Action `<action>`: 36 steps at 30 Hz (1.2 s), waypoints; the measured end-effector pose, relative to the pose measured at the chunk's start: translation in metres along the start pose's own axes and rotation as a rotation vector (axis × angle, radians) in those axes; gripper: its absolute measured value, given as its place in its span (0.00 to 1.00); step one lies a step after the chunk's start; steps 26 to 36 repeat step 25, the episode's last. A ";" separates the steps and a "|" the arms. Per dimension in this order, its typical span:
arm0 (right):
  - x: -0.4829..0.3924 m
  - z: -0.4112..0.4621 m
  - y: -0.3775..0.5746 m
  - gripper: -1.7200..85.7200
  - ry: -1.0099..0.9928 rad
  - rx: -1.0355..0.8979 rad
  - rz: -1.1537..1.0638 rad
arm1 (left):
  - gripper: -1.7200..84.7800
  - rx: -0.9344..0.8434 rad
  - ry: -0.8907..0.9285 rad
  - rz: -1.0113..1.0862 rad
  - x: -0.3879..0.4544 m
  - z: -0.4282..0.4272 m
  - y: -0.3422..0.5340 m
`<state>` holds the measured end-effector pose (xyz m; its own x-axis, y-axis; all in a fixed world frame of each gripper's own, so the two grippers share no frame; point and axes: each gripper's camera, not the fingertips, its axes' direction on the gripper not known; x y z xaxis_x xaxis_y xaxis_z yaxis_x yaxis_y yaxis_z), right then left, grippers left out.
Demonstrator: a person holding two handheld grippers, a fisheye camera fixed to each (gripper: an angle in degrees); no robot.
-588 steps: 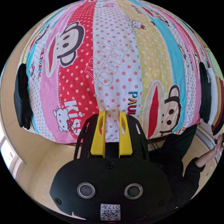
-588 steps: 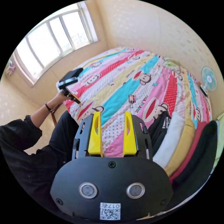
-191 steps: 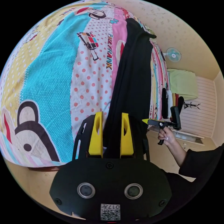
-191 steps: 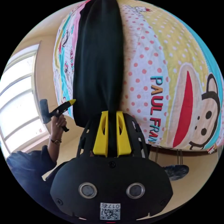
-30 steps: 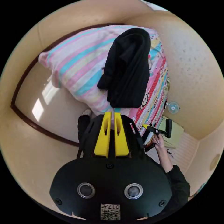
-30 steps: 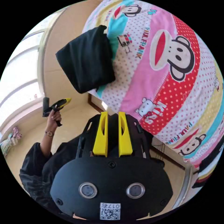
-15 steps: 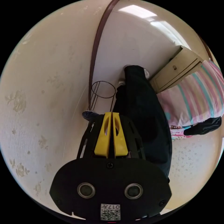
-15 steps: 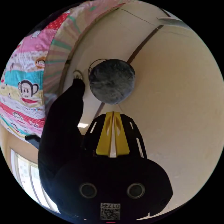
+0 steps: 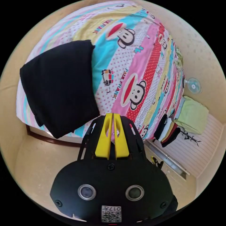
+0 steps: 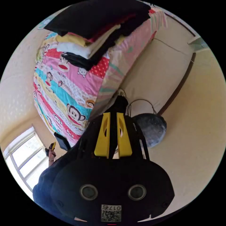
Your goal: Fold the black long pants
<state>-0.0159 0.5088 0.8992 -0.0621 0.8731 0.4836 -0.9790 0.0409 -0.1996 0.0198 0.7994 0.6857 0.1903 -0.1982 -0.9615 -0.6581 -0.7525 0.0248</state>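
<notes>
The black long pants (image 9: 58, 87) lie folded into a thick rectangle on the corner of the bed (image 9: 146, 70), which has a cartoon sheet. In the left gripper view my left gripper (image 9: 112, 115) hovers just off the bed's edge beside them. Its yellow jaws are shut and hold nothing. In the right gripper view my right gripper (image 10: 113, 114) hangs low by the person's leg (image 10: 120, 103), its jaws a narrow slit apart and empty. Far off in that view the pants (image 10: 61, 142) are a small dark block next to the left gripper (image 10: 53, 146).
A stack of folded clothes (image 10: 98, 26) sits at the bed's other end (image 9: 168, 131). A round grey stool (image 10: 150, 131) on a wire frame stands on the floor by the wall. A fan (image 9: 193, 86) and a green cover (image 9: 191, 115) are beyond the bed, a window (image 10: 23, 160) behind the person.
Both cameras have swung from the floor and wall back toward the bed. The folded pants stay on the bed corner, held by neither gripper. The right jaws have parted slightly.
</notes>
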 end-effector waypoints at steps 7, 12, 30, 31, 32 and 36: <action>-0.051 -0.141 -0.163 0.12 0.048 0.290 -0.127 | 0.01 -0.252 -0.058 0.252 0.265 0.168 0.019; -0.032 -0.107 -0.237 0.12 0.069 0.212 -0.150 | 0.02 -0.391 0.039 0.565 0.468 0.271 0.075; -0.005 -0.144 -0.261 0.12 0.052 0.292 -0.223 | 0.18 -0.437 0.176 0.918 0.819 0.351 0.096; -0.005 -0.144 -0.261 0.12 0.052 0.292 -0.223 | 0.18 -0.437 0.176 0.918 0.819 0.351 0.096; -0.005 -0.144 -0.261 0.12 0.052 0.292 -0.223 | 0.18 -0.437 0.176 0.918 0.819 0.351 0.096; -0.005 -0.144 -0.261 0.12 0.052 0.292 -0.223 | 0.18 -0.437 0.176 0.918 0.819 0.351 0.096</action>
